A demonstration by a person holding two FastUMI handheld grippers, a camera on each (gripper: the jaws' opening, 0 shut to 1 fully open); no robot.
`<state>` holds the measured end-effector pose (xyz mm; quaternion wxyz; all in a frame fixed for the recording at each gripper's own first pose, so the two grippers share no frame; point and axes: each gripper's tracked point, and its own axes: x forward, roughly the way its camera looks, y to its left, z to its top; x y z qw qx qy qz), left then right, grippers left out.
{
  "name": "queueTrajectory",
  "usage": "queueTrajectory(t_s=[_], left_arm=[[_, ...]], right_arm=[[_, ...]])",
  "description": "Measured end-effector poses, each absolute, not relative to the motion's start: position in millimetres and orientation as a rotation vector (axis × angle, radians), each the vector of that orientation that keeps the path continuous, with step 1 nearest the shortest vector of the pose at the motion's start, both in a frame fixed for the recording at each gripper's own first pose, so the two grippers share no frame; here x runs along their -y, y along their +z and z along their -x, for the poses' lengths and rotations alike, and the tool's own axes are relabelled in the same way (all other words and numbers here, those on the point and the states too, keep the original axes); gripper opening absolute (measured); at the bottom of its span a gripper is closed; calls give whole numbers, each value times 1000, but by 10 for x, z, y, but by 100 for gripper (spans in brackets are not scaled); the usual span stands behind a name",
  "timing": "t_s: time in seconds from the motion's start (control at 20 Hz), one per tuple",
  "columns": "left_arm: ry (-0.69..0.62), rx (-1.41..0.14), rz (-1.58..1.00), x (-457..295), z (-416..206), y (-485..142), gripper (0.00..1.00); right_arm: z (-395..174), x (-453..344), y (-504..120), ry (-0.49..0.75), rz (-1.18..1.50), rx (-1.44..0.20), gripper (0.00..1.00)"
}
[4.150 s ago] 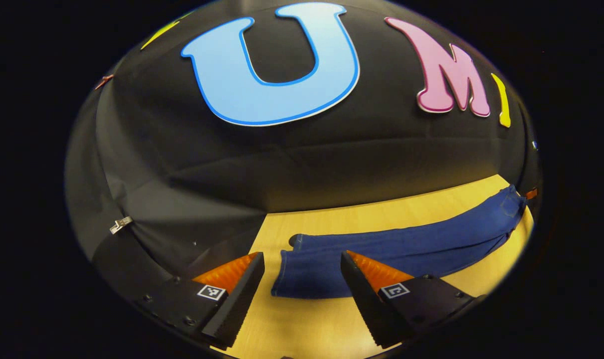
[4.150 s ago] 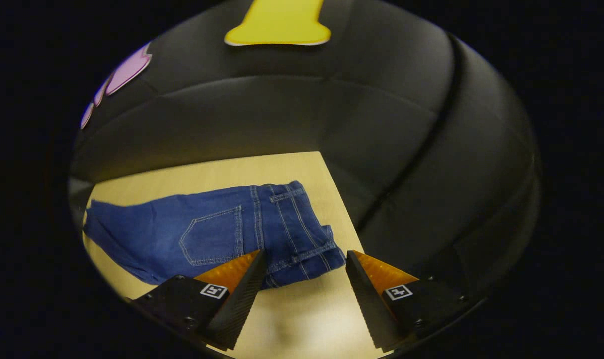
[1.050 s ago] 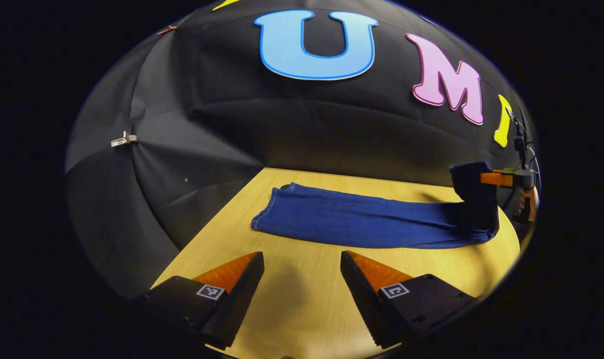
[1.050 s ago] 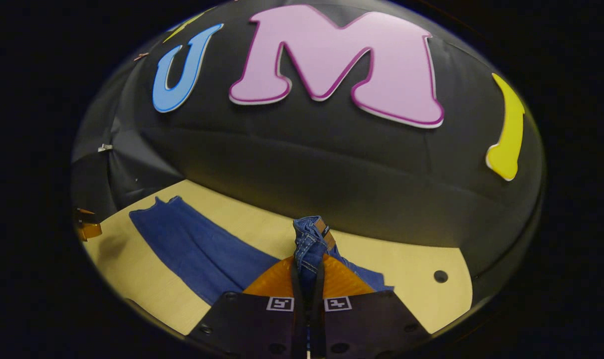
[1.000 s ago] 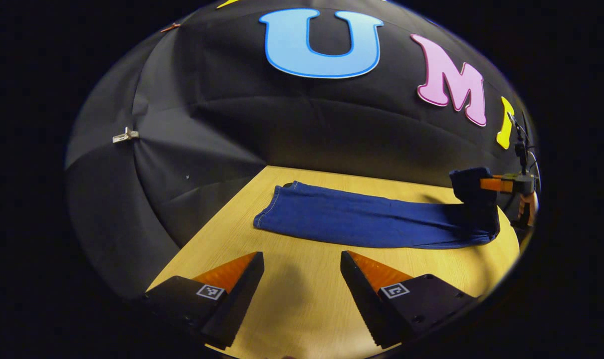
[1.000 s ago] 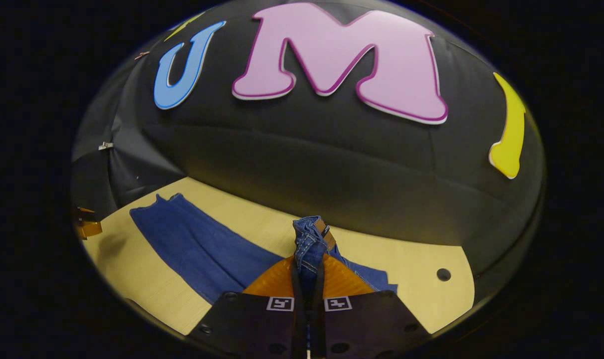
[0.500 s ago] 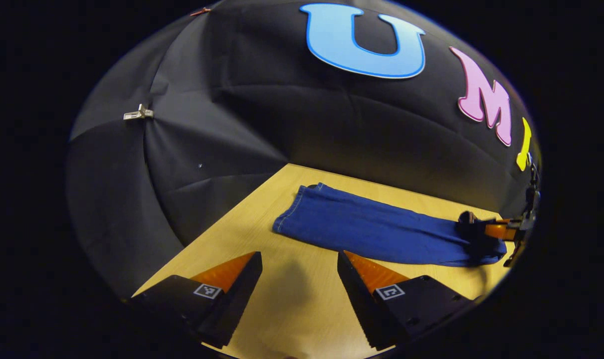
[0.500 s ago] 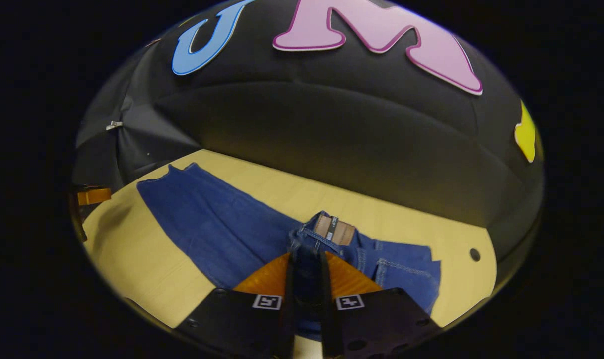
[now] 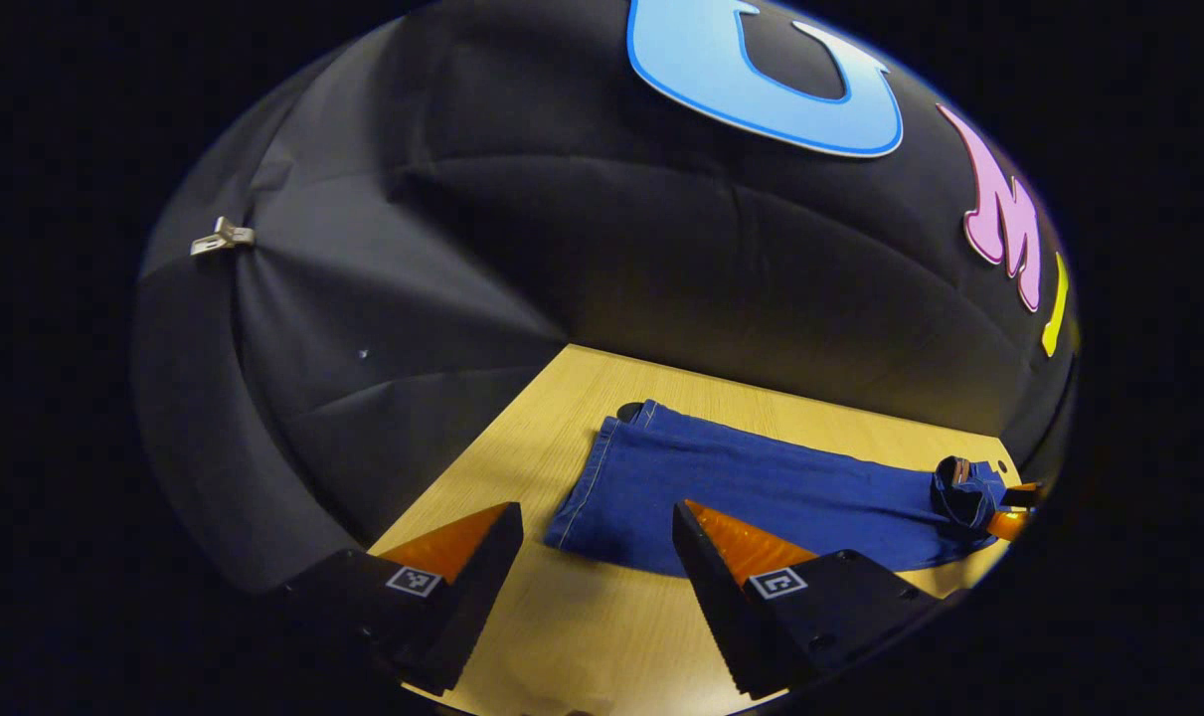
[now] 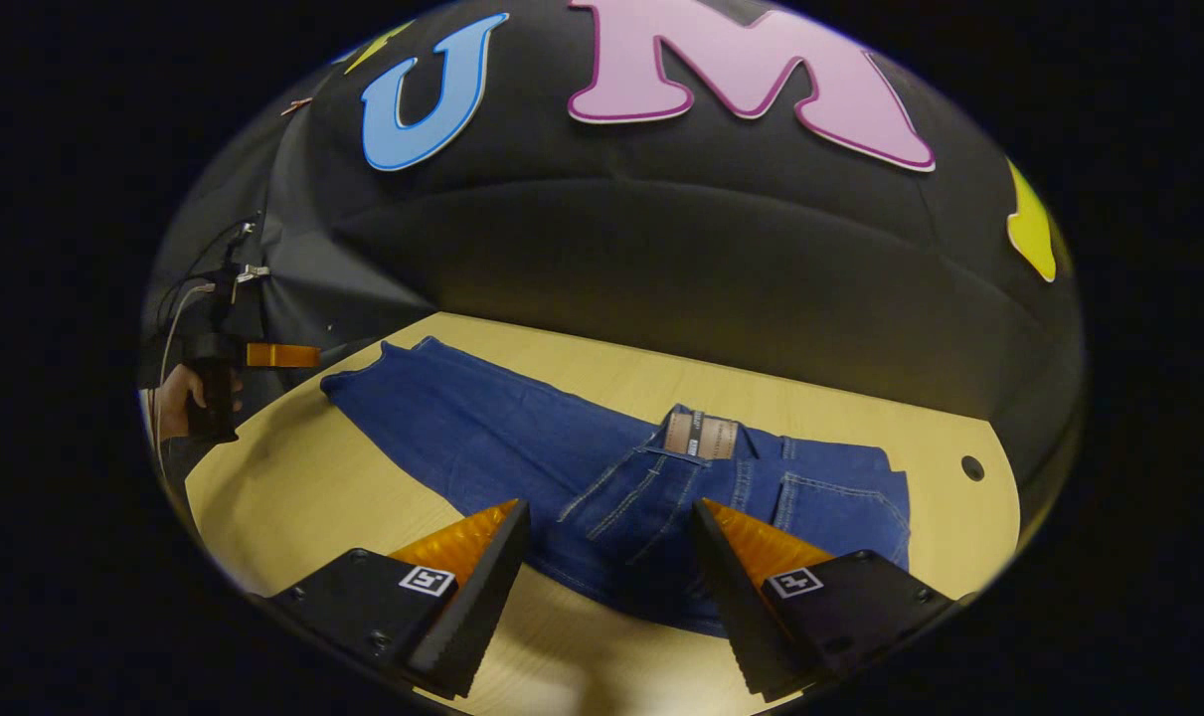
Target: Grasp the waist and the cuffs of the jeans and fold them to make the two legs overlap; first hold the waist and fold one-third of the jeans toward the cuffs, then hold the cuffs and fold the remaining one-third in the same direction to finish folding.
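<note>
Holding nothing: the right gripper (image 10: 609, 557) has its two fingers spread wide apart, with empty air between them.
Right gripper and jeans: the jeans (image 10: 522, 438) lie just past its fingertips, and the folded-over waist (image 10: 701, 436) sits a little farther on, flat on top of the legs.
Left gripper: the left gripper (image 9: 594, 562) is wide open too and grips nothing (in the right gripper view a hand (image 10: 174, 398) holds it at the far end of the table).
Left gripper and cuffs: the cuffs (image 9: 587, 477) lie near its fingertips, apart from them, at the end of the jeans closest to it.
Where the jeans are: spread long and flat on the wooden table (image 9: 522, 447), cuffs at one end, folded waist part at the other.
How far along: my guess is that the waist fold is down and the cuff fold is next.
How the jeans will handle: soft and floppy, thick and a bit heavy, I think. They will bend and sag, but they won't break and they should not slip much.
Where to hold: pinch both layers at the cuff hem, so that the two legs lift together.
</note>
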<state>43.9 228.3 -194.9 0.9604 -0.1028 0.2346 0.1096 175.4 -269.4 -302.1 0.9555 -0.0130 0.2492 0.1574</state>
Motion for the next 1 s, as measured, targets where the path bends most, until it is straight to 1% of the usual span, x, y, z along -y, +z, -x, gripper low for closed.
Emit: queueTrajectory(t_s=[0.15,0.25,0.35,0.4,0.45,0.5,0.6,0.65,0.75,0.8,0.9,1.0], left_arm=[[191,-529,212,-2281,-678,-2129,96],[195,-572,186,-2313,-802,-2243,96],[187,-601,193,-2163,-924,-2341,96],[183,-608,193,-2231,-926,-2364,92],[180,-622,185,-2252,-951,-2409,92],[179,-641,173,-2234,-973,-2472,96],[177,-693,161,-2207,-991,-2632,96],[180,-693,151,-2223,-1020,-2657,92],[177,-681,165,-2199,-996,-2614,98],[161,-680,178,-2171,-1007,-2602,100],[135,-699,176,-2170,-994,-2640,98],[127,-733,97,-2155,-998,-2697,95]], right_arm=[[-1659,2851,-2953,299,15,-500,98],[-1613,2967,-2938,289,19,-504,97],[-1598,3081,-2889,267,12,-496,98],[-1593,3128,-2864,257,-2,-491,97],[-1585,3181,-2859,247,-12,-489,97],[-1584,3229,-2850,238,-17,-487,97],[-1571,3286,-2865,234,-20,-492,98],[-1571,3322,-2864,228,-18,-490,97],[-1568,3380,-2872,215,-26,-486,98],[-1555,3404,-2901,208,-38,-490,98],[-1537,3430,-2960,201,-50,-499,98],[-1523,3463,-3000,194,-59,-503,98]])
